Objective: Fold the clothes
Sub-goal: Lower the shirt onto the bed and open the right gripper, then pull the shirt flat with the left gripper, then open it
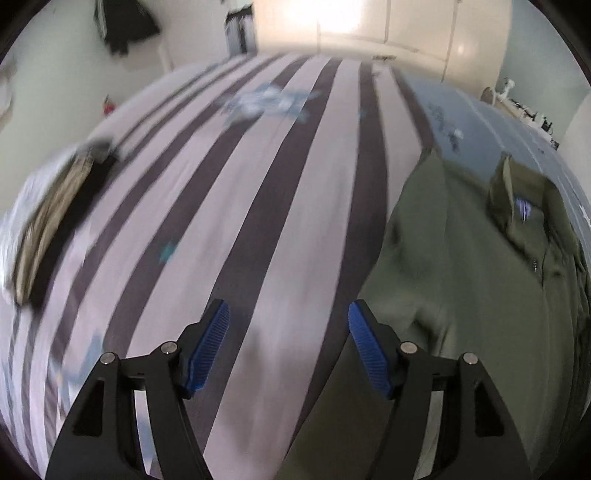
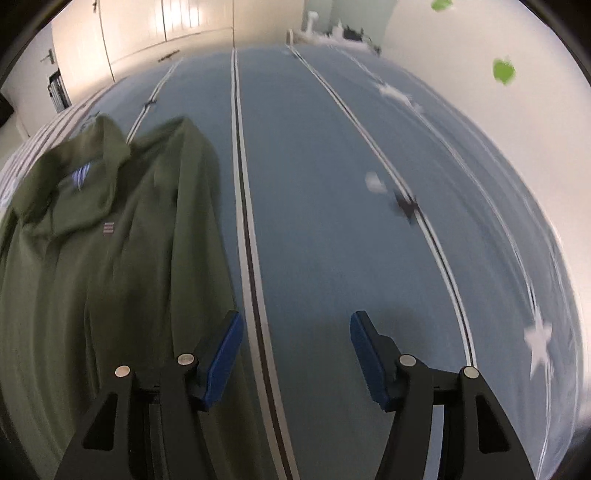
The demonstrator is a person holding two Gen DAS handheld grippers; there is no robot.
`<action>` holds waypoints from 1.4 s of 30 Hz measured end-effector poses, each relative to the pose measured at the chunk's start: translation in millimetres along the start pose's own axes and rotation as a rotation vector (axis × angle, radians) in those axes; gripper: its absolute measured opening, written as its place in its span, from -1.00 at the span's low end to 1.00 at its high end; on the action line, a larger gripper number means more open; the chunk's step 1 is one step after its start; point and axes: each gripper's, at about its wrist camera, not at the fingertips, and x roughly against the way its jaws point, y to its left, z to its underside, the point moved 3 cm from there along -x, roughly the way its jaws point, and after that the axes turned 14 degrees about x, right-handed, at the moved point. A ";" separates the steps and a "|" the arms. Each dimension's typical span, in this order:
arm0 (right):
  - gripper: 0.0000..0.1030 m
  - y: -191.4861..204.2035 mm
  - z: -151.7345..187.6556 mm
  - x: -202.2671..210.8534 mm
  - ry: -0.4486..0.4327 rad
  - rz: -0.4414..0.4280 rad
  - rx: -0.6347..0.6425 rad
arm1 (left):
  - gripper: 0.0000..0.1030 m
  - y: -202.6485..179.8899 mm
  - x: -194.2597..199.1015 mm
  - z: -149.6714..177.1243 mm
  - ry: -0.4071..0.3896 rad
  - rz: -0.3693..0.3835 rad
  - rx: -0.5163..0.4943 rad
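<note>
An olive green polo shirt lies flat on the bed, collar toward the far end. It fills the right side of the left wrist view and the left side of the right wrist view. My left gripper is open and empty, above the striped sheet just left of the shirt's edge. My right gripper is open and empty, above the blue sheet just right of the shirt's edge. Both views are motion-blurred.
The bed has a grey and white striped cover on the left and a blue cover with thin lines on the right. A pile of folded clothes sits at the left edge. White cupboards stand behind the bed.
</note>
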 end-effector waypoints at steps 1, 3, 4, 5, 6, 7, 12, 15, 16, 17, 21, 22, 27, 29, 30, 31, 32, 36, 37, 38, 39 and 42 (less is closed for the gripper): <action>0.10 -1.4 12.6 3.6 0.017 -0.017 -0.010 | 0.26 8.7 2.4 10.4 0.025 0.006 0.012; 0.10 -1.6 36.9 9.9 0.045 -0.045 -0.019 | 0.26 21.4 6.9 30.7 0.070 0.021 0.024; 0.10 -0.6 49.2 13.7 0.056 -0.058 -0.018 | 0.26 26.2 8.6 42.4 0.091 0.027 0.024; 0.10 -0.2 55.4 15.5 0.063 -0.062 -0.019 | 0.26 29.5 9.0 53.1 0.113 0.035 0.026; 0.10 1.7 63.9 17.9 0.074 -0.071 -0.026 | 0.26 32.0 9.2 62.1 0.138 0.044 0.028; 0.10 4.4 70.8 18.7 0.084 -0.090 -0.028 | 0.26 34.4 9.3 71.2 0.163 0.053 0.031; 0.10 21.3 94.5 18.8 0.129 -0.146 -0.013 | 0.23 28.7 -4.1 102.4 0.254 0.077 -0.015; 0.10 28.5 99.9 14.1 0.147 -0.148 -0.023 | -0.76 23.9 -6.5 99.9 0.218 0.054 -0.063; 0.10 29.8 100.0 13.7 0.147 -0.146 -0.028 | -0.97 24.3 -7.2 95.6 0.206 0.038 -0.077; 0.10 30.7 99.3 13.2 0.148 -0.146 -0.037 | -0.97 25.6 -7.8 89.8 0.193 0.022 -0.091; 0.10 31.4 95.8 14.2 0.142 -0.132 -0.081 | -0.97 42.4 -10.6 47.0 0.095 -0.089 -0.142; 0.10 31.6 94.8 14.8 0.141 -0.126 -0.086 | -0.97 50.3 -10.1 28.4 0.057 -0.126 -0.138; 0.10 32.3 91.6 16.6 0.145 -0.097 -0.111 | -0.97 89.4 -6.5 -64.4 -0.136 -0.313 -0.119; 0.10 32.8 91.2 17.3 0.149 -0.088 -0.120 | -0.97 105.7 -1.6 -98.8 -0.217 -0.379 -0.111; 0.10 32.7 90.9 17.5 0.152 -0.083 -0.126 | -0.96 113.0 4.8 -116.5 -0.258 -0.384 -0.106; 0.10 32.6 90.6 17.6 0.154 -0.079 -0.131 | -0.89 114.1 8.2 -122.3 -0.269 -0.373 -0.106; 0.10 32.5 90.3 17.7 0.157 -0.074 -0.136 | -0.82 111.3 9.1 -115.6 -0.258 -0.360 -0.111; 0.10 32.9 88.4 19.7 0.166 -0.056 -0.161 | -0.24 99.9 12.7 -88.8 -0.213 -0.305 -0.130; 0.10 33.1 88.3 20.1 0.167 -0.053 -0.165 | -0.16 97.1 13.6 -82.1 -0.201 -0.292 -0.135; 0.10 33.2 88.3 20.9 0.170 -0.050 -0.174 | -0.12 94.2 14.5 -75.4 -0.190 -0.278 -0.140; 0.10 33.4 89.2 22.4 0.173 -0.049 -0.177 | -0.11 91.4 15.5 -68.6 -0.179 -0.264 -0.145; 0.10 34.2 93.1 27.4 0.183 -0.048 -0.180 | -0.07 82.8 18.3 -48.5 -0.145 -0.224 -0.160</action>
